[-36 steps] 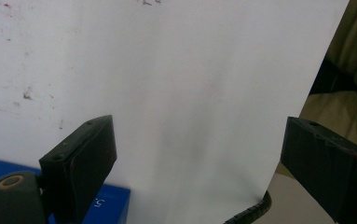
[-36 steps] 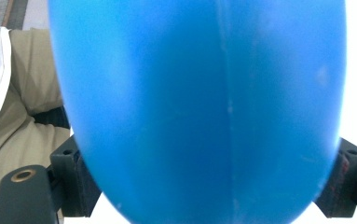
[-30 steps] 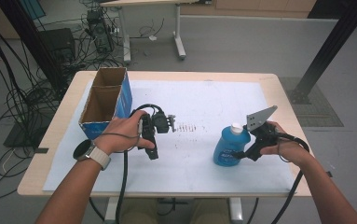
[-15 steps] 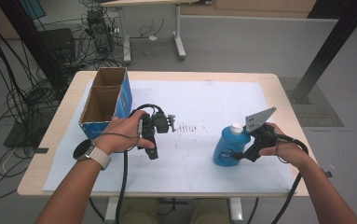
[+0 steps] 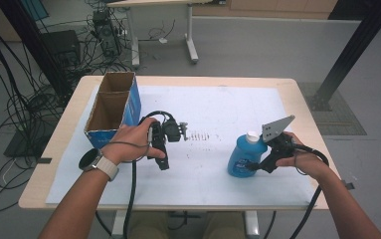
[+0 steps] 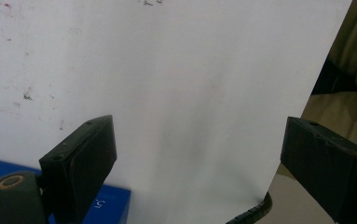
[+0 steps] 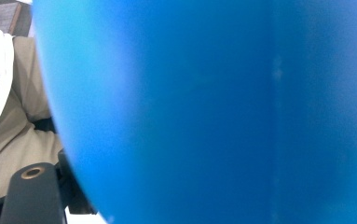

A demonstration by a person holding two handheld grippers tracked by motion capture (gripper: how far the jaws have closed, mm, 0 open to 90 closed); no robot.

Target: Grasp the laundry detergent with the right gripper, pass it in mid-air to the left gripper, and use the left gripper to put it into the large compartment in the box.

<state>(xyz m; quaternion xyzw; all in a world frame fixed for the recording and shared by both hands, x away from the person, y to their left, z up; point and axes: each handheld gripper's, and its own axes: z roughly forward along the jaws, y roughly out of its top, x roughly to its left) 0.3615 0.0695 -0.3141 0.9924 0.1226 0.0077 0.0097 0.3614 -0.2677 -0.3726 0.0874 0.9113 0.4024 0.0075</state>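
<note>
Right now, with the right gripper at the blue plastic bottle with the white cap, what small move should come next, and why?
Probably finish closing the right gripper on the blue plastic bottle, then lift. Its jaws have just been closing with the bottle between them, and the bottle's blue wall sits right against the right gripper view's camera, yet a firm grip cannot be told. The left gripper waits open over the white table sheet.

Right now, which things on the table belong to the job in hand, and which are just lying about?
In the job:
- blue bottle, upright
- right gripper, jaws around the bottle, just been closing

Lying about:
- cardboard box, open
- left gripper, jaws open, nothing between
- white sheet
</note>
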